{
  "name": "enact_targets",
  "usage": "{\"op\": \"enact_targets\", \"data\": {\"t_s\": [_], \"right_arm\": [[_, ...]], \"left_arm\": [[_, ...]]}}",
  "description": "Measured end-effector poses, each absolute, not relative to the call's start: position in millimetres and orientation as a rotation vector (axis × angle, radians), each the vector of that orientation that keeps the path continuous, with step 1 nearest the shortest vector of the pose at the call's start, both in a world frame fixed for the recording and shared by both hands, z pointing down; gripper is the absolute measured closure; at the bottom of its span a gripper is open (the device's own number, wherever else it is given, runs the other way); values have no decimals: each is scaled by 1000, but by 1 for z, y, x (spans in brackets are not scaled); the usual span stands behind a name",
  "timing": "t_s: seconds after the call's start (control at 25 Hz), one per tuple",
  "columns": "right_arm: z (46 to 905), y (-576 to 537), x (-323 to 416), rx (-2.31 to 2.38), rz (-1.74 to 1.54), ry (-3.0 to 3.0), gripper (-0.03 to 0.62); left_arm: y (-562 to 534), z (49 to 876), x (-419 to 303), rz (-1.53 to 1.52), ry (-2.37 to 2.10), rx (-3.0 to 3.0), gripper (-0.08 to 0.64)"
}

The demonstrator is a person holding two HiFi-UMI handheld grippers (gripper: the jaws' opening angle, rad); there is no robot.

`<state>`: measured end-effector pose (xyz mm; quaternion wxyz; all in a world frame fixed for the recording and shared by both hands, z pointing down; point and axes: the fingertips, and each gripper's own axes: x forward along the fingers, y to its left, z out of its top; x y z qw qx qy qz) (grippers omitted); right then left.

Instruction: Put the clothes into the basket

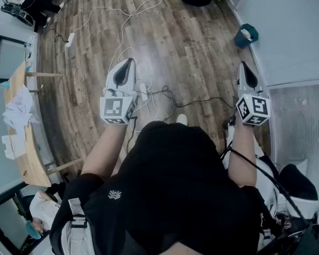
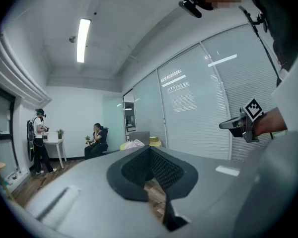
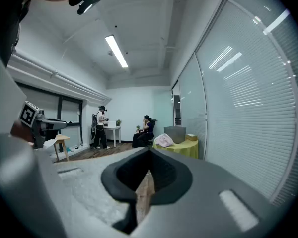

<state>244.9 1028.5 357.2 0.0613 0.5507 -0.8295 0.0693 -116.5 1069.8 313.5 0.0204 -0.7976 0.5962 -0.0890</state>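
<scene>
Nothing grabbed yet, so still the approach bit. Shut on thin air at both the left tool (image 1: 128, 62) and the right tool (image 1: 244, 67). Far ahead of the right tool: pink clothes (image 3: 164, 141) heaped on the yellow tabletop (image 3: 185, 148). Better to walk right up first, open wide only once close, then bite a bunched fold. Just behind the clothes: a grey box (image 3: 175, 133), maybe the basket, contents hidden. Ahead of the right tool, down low: a teal bin (image 1: 246, 35) with something pale inside.
</scene>
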Motion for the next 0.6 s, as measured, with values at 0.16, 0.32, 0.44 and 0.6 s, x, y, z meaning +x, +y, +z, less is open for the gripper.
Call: {"op": "enact_targets", "data": {"t_s": [0.16, 0.32, 0.44, 0.6], "right_arm": [[334, 990, 268, 1665, 114, -2591, 592], [319, 992, 266, 1619, 66, -2648, 592], [319, 1000, 260, 1580, 46, -2649, 592], [325, 998, 275, 1638, 54, -2611, 592]], "left_arm": [[1057, 315, -93, -235, 1876, -2462, 554], [1057, 304, -77, -248, 1813, -2451, 554], [1052, 304, -82, -277, 1827, -2437, 554], [1032, 309, -77, -257, 1835, -2470, 554]]}}
